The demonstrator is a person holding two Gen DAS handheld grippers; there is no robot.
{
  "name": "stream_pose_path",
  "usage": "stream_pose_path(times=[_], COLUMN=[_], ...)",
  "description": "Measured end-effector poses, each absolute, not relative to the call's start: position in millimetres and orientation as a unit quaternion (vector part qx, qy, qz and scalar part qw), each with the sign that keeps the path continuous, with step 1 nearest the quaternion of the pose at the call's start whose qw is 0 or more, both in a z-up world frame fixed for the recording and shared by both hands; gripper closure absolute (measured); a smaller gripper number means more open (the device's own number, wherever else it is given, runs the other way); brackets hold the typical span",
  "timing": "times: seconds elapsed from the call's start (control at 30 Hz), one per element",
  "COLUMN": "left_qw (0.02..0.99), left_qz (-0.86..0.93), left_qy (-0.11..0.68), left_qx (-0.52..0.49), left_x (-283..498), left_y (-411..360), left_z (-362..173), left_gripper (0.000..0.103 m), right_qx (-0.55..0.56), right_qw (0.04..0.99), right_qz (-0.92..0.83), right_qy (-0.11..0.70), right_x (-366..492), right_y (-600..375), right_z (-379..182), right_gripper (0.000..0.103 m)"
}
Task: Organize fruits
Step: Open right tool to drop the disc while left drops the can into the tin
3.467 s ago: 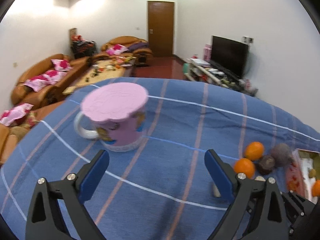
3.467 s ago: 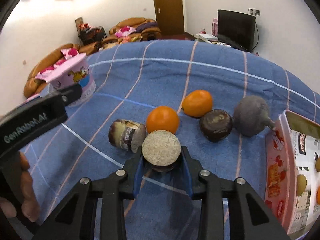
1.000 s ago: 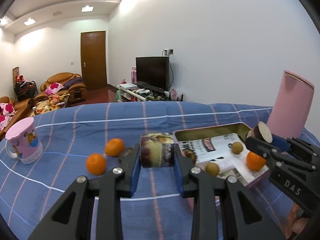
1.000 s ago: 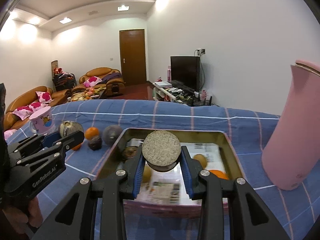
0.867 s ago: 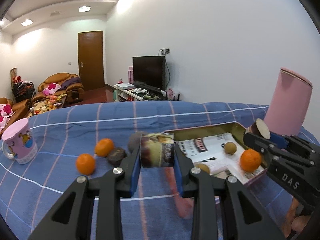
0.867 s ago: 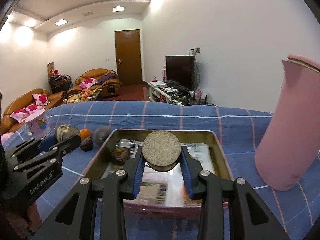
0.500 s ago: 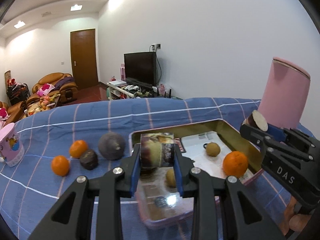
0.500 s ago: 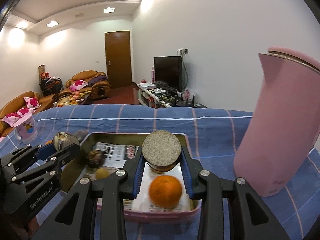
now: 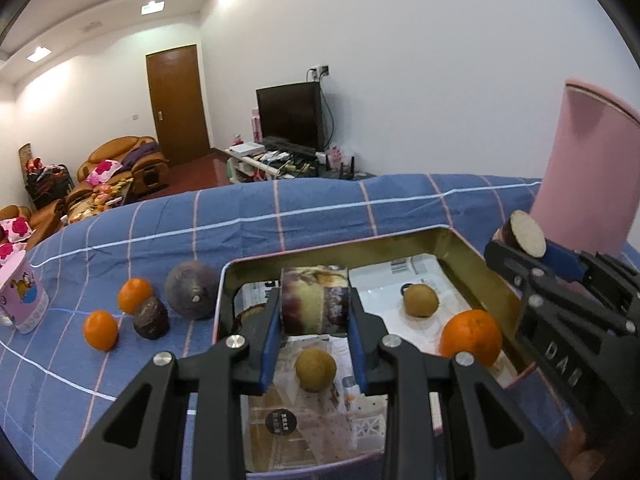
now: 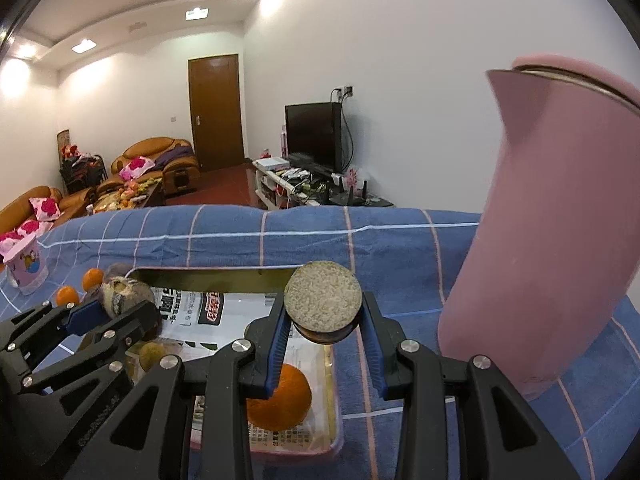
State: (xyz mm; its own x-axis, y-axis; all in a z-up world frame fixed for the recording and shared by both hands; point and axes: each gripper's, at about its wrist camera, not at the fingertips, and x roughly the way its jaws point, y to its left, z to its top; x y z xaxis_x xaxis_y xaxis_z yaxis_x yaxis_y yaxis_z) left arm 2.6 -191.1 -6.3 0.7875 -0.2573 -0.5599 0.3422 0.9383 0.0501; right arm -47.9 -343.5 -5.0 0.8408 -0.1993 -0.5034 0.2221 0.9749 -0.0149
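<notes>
My left tongs [image 9: 314, 316] are clamped on a short cut chunk of purple-and-tan root [image 9: 314, 300], its skin side facing me, held above the near-left part of the tin tray [image 9: 476, 256]; my right tongs [image 10: 323, 322] are clamped on a second chunk [image 10: 323, 300], its pale round cut face turned toward me, held over the tray's right end; the tray is a shallow rectangular tin with a gold inner wall and a pink rim, lined with printed paper, resting on the blue checked cloth [image 9: 320, 208] that covers the table; in the tray: one orange [image 9: 471, 336] at the right side, one small brown round fruit [image 9: 420, 300] toward the back, another brown round fruit [image 9: 315, 369] near the front, and a dark item at the left wall, mostly hidden by my left tongs; on the cloth left of the tray: a large dull purple round fruit [image 9: 191, 290] just beside the tray wall, a smaller dark brown fruit [image 9: 150, 317], two oranges [image 9: 135, 294] [image 9: 101, 330]; further left, a pink lidded mug [image 9: 22, 292]; right of the tray, a tall pink kettle [image 10: 560, 240], upright.
</notes>
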Motion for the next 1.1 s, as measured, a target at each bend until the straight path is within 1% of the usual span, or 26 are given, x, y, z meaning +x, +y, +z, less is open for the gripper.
stream_pose_path(times=[0.3, 0.5, 0.8, 0.87, 0.9, 0.93, 0.97, 1.03, 1.07, 1.1], left_qw=[0.931, 0.929, 0.931, 0.932, 0.934, 0.935, 0.938, 0.946, 0.951, 0.954], left_qz=[-0.145, -0.147, -0.148, -0.148, -0.146, -0.145, -0.141, -0.124, -0.113, -0.108], left_qy=[0.328, 0.332, 0.33, 0.326, 0.322, 0.317, 0.31, 0.294, 0.285, 0.277], left_qx=[0.074, 0.071, 0.058, 0.059, 0.06, 0.061, 0.06, 0.056, 0.049, 0.042], left_x=[21, 21, 21, 19, 17, 15, 13, 9, 8, 7], left_y=[-196, -195, -188, -188, -188, -187, -186, -182, -178, -175], left_z=[-15, -16, -14, -13, -12, -12, -10, -7, -4, -2], left_gripper=[0.072, 0.071, 0.071, 0.07, 0.066, 0.058, 0.052, 0.027, 0.023, 0.016], right_qx=[0.005, 0.002, 0.025, 0.028, 0.03, 0.032, 0.033, 0.039, 0.045, 0.05], right_qw=[0.952, 0.945, 0.949, 0.951, 0.952, 0.954, 0.957, 0.962, 0.965, 0.966], right_qz=[-0.069, -0.022, 0.021, 0.024, 0.024, 0.022, 0.017, 0.005, -0.005, -0.014], right_qy=[0.298, 0.326, 0.313, 0.308, 0.304, 0.297, 0.287, 0.269, 0.259, 0.252], right_x=[-24, -13, -17, -18, -20, -22, -25, -32, -36, -38], right_y=[-331, -325, -325, -325, -325, -326, -327, -330, -333, -335], right_z=[-14, -21, -21, -20, -19, -18, -16, -13, -11, -9], right_gripper=[0.066, 0.066, 0.064, 0.064, 0.064, 0.064, 0.064, 0.064, 0.059, 0.054])
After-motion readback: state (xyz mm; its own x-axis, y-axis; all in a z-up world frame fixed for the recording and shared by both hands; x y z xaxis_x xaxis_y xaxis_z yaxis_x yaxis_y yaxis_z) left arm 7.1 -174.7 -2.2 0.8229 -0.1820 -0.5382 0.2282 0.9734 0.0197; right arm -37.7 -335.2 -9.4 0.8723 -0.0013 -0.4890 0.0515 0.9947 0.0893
